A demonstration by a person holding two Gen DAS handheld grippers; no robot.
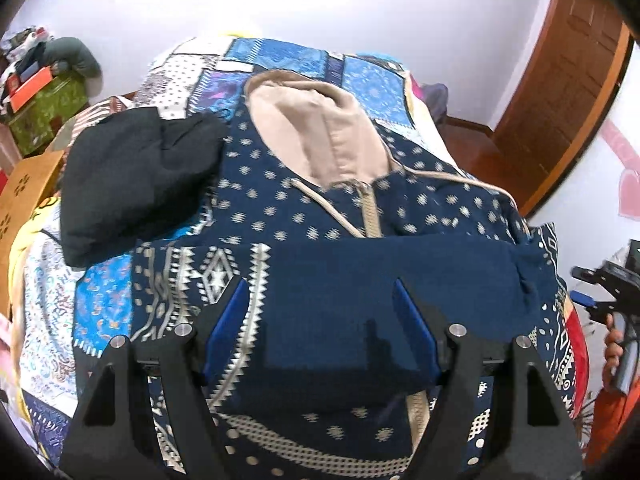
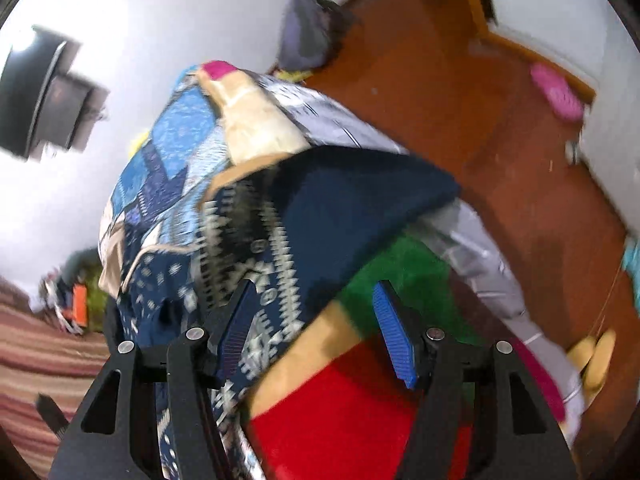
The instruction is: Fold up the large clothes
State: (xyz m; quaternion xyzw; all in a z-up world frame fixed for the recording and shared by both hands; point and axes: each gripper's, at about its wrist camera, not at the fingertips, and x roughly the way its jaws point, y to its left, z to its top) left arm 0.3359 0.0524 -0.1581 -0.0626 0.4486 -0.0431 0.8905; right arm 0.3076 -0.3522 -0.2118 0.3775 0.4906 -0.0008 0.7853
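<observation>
Both tools spread and empty, left tool [image 1: 316, 312] and right tool [image 2: 316, 320] above patterned navy hoodie [image 1: 320, 208].

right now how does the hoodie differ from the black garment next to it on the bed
The hoodie is navy with pale patterns and a beige hood lining; the black garment is plain. The hoodie is larger and spread out, a sleeve folded across it; the black garment is a small bundle. Both lie on the quilt.
</observation>
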